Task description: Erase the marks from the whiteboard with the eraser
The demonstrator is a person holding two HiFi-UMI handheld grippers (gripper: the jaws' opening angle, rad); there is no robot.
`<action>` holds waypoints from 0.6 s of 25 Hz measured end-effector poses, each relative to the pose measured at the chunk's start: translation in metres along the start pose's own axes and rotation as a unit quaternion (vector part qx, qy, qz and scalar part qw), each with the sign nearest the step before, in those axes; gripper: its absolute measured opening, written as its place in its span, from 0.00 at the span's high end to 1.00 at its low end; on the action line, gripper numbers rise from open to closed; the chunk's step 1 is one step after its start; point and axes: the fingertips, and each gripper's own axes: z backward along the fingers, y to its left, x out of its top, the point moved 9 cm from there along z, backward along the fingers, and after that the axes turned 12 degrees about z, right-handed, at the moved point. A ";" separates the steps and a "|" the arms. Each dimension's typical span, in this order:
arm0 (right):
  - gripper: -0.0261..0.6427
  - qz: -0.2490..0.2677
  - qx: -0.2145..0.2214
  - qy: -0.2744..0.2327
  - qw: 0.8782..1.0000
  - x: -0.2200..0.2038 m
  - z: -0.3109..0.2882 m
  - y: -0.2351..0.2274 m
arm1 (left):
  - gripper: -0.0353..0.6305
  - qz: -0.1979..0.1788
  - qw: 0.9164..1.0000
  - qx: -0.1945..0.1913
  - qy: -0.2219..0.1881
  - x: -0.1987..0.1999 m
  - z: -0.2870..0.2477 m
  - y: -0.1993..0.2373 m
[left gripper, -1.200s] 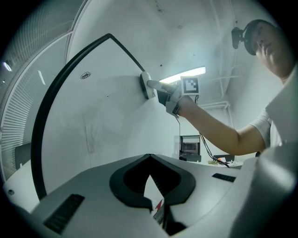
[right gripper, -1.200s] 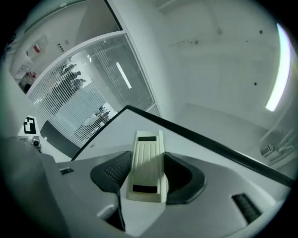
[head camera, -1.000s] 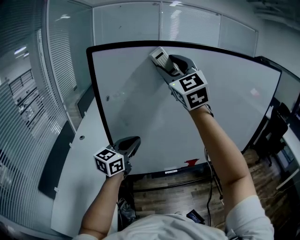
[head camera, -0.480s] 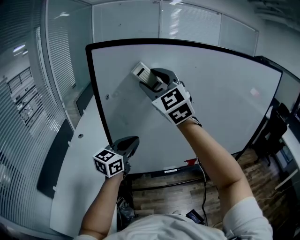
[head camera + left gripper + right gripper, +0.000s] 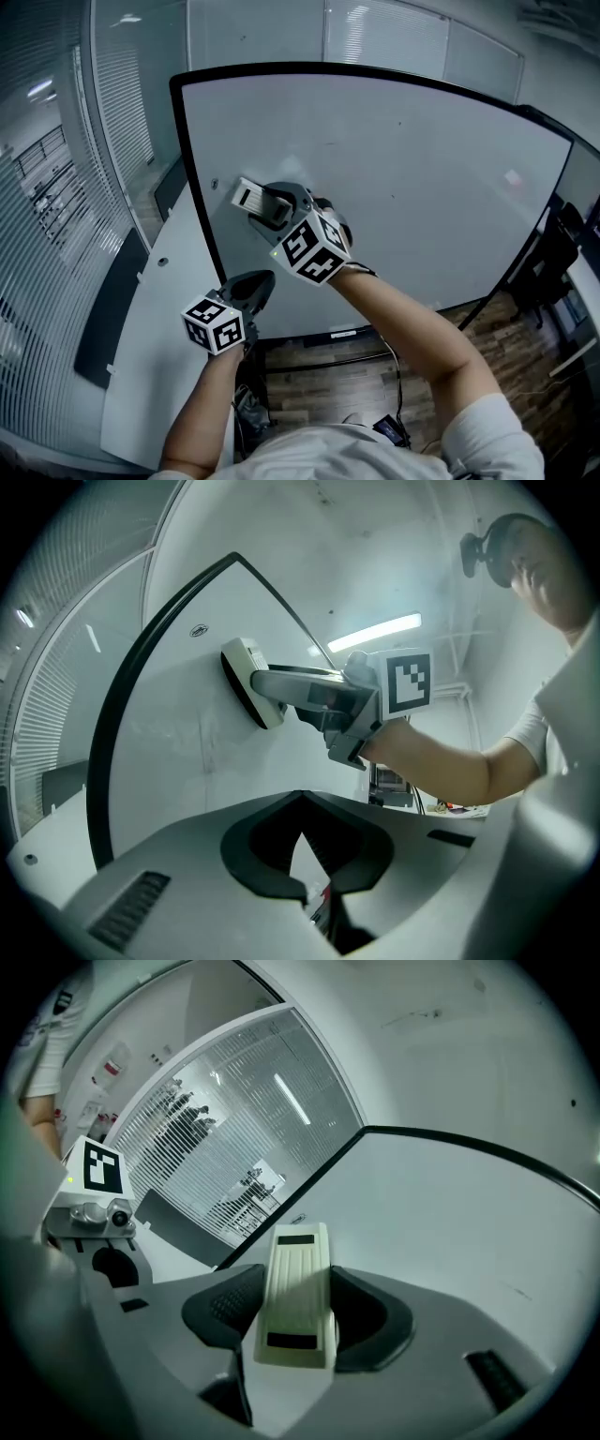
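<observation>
Right claw clamps eraser, pad flat against whiteboard; left claw closed, empty.

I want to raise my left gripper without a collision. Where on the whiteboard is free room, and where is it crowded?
The whiteboard is bare over its middle, from top frame to bottom edge. The left part is crowded: the right gripper holds the eraser against it, and the left gripper hangs shut by the lower left corner.

Cream eraser flat against upright whiteboard, lower left
</observation>
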 end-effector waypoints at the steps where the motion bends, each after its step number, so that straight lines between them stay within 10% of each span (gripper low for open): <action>1: 0.61 -0.001 0.002 0.000 1.000 -0.001 0.000 0.000 | 0.94 0.000 1.000 0.000 0.000 0.000 0.000 0.000; 15: 0.61 -0.016 -0.117 -0.005 0.993 0.001 0.062 -0.097 | 0.94 -0.013 1.000 -0.013 -0.010 0.005 0.006 -0.005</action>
